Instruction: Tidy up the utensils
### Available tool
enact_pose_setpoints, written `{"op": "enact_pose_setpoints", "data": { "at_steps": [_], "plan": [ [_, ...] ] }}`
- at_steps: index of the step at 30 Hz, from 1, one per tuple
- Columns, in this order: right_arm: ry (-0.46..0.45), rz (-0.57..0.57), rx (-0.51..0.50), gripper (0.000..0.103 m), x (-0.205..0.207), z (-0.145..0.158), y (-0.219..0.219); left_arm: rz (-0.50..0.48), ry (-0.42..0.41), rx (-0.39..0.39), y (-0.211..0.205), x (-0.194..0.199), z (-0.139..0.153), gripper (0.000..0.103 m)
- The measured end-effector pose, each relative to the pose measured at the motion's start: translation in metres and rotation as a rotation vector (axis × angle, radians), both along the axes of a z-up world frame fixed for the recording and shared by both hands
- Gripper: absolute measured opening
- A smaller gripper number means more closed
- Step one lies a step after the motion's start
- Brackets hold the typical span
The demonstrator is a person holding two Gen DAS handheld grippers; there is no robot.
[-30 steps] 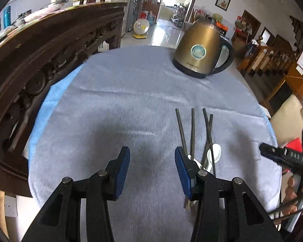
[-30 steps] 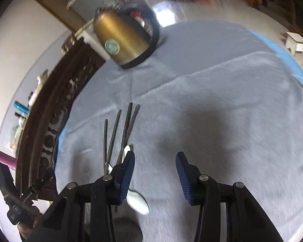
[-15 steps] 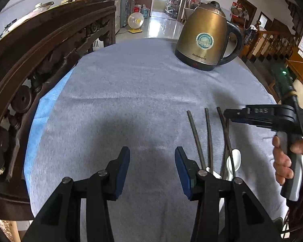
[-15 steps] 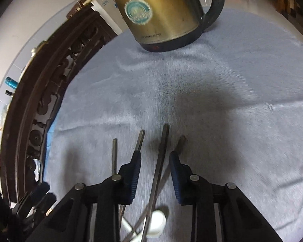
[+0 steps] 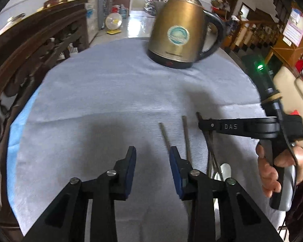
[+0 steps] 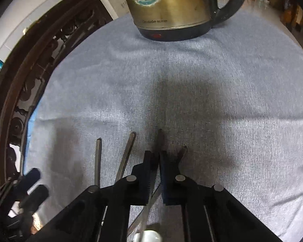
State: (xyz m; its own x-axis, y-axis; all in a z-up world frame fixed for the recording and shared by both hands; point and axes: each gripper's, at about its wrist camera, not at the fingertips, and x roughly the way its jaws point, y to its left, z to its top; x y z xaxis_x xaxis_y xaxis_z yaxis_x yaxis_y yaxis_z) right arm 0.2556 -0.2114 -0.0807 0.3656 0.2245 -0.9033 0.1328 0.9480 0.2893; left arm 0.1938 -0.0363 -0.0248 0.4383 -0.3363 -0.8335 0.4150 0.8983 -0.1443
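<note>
- While I am working across the grey cloth (image 5: 115,92) from left to right, I am holding my left gripper (image 5: 150,168) over bare fabric; its jaws have just been narrowing, partly apart, nothing between them.
- Just right of it, two chopsticks (image 5: 186,136) are lying side by side, long axes running away from me toward the kettle (image 5: 176,32).
- Further right, my right gripper (image 6: 156,162) is pinching one utensil handle (image 6: 160,139); its jaws have just been closing onto it, and its tip is sticking out beyond the pads.
- A second handle (image 6: 181,153) is crossing just beside it, a pale spoon bowl (image 6: 148,237) showing at my near end.
- Judged: my right hand is the nearer; lifting along that axis is coming next.
</note>
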Motion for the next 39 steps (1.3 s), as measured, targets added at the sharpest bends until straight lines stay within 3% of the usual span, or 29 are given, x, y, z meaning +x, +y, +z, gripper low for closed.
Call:
{"op": "enact_pose_setpoints", "data": {
  "at_steps": [5,13,16,20,22,23,27,39],
  "plan": [
    [-0.122,-0.031,0.099,0.007,-0.03,0.022,-0.025,-0.064,0.037,0.0,-0.033,0.01,-0.009,0.035],
    [-0.155,-0.111,0.2,0.007,-0.075,0.028,-0.069,-0.13,0.107,0.051,-0.083,0.029,-0.039,0.035],
    [-0.162,-0.125,0.218,0.007,-0.085,0.028,-0.076,-0.122,0.159,0.02,-0.086,0.036,-0.05,0.034],
    [-0.161,-0.128,0.227,0.007,-0.093,0.026,-0.079,-0.125,0.128,0.032,-0.09,0.034,-0.05,0.028],
    [-0.165,-0.129,0.237,0.007,-0.097,0.024,-0.08,-0.126,0.12,0.049,-0.091,0.034,-0.05,0.009],
    [-0.168,-0.134,0.245,0.007,-0.1,0.024,-0.08,-0.128,0.115,0.057,-0.092,0.034,-0.051,0.007],
    [-0.185,-0.139,0.245,0.007,-0.108,0.025,-0.078,-0.091,0.12,0.036,-0.081,0.036,-0.05,0.005],
    [-0.349,-0.123,0.158,0.007,-0.159,0.063,-0.069,0.047,-0.051,-0.089,-0.019,0.006,0.008,0.005]
  ]
}}
